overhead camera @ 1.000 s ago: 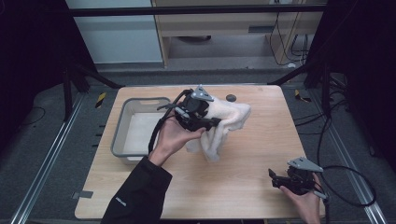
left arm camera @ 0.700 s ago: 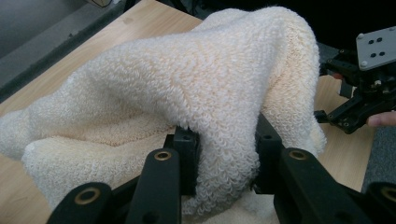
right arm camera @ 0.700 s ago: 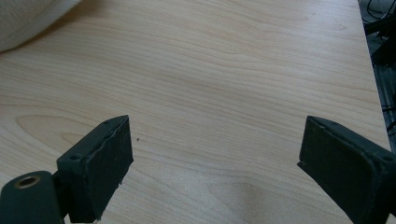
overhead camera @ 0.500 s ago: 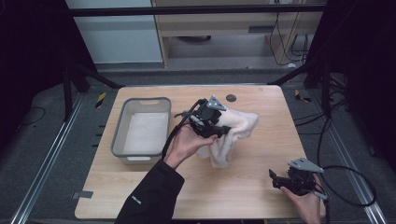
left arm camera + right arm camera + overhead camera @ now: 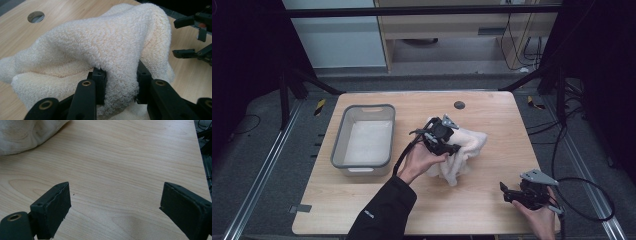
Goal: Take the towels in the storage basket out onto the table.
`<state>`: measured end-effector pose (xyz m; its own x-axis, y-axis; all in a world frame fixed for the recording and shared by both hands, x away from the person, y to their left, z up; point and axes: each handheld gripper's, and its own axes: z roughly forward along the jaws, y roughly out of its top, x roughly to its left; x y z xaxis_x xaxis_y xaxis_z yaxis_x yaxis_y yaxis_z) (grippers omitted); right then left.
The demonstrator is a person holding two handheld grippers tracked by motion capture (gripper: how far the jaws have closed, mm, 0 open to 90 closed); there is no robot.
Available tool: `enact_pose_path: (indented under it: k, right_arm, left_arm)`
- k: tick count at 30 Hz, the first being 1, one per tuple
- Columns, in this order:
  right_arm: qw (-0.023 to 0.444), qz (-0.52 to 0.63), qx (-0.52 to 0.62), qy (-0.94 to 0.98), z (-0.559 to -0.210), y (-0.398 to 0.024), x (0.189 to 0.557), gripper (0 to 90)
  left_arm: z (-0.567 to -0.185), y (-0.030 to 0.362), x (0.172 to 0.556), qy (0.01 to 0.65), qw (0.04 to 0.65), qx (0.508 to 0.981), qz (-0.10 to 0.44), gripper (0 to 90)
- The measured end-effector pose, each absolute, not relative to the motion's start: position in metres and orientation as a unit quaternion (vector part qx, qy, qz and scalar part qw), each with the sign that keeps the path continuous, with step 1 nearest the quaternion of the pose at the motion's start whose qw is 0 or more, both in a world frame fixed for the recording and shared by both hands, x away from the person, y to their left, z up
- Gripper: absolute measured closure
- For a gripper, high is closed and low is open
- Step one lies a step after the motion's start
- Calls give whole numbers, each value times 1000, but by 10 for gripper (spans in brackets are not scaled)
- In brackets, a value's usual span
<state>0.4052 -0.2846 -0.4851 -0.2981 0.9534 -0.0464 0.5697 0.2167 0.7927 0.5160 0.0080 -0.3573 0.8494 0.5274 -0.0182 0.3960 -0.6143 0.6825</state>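
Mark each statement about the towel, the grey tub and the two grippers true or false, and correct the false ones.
1. The left gripper is shut on the cream towel. True.
2. The towel lies inside the grey tub. False: it is on the wooden table, right of the tub.
3. The right gripper holds a towel corner. False: its jaws stand open over bare wood.
4. The tub sits left of the towel in the high view. True.
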Motion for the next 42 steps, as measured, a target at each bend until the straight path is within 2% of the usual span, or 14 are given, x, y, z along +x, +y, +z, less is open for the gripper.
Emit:
enact_pose_path:
  k: [15, 25, 35, 42]
  right_arm:
    - [279, 342, 523, 729, -486, -285, 405, 88]
    - [278, 340, 525, 729, -487, -285, 405, 86]
    - [274, 342, 528, 728, -488, -285, 405, 85]
    - [273, 343, 528, 728, -488, -285, 406, 83]
  left_arm:
    - [-396, 0, 522, 268, 336, 899, 81, 666]
    - [-412, -6, 519, 260, 334, 902, 80, 619]
    - [-410, 0, 515, 261, 346, 898, 81, 455]
    - [-403, 11, 508, 256, 358, 894, 79, 374]
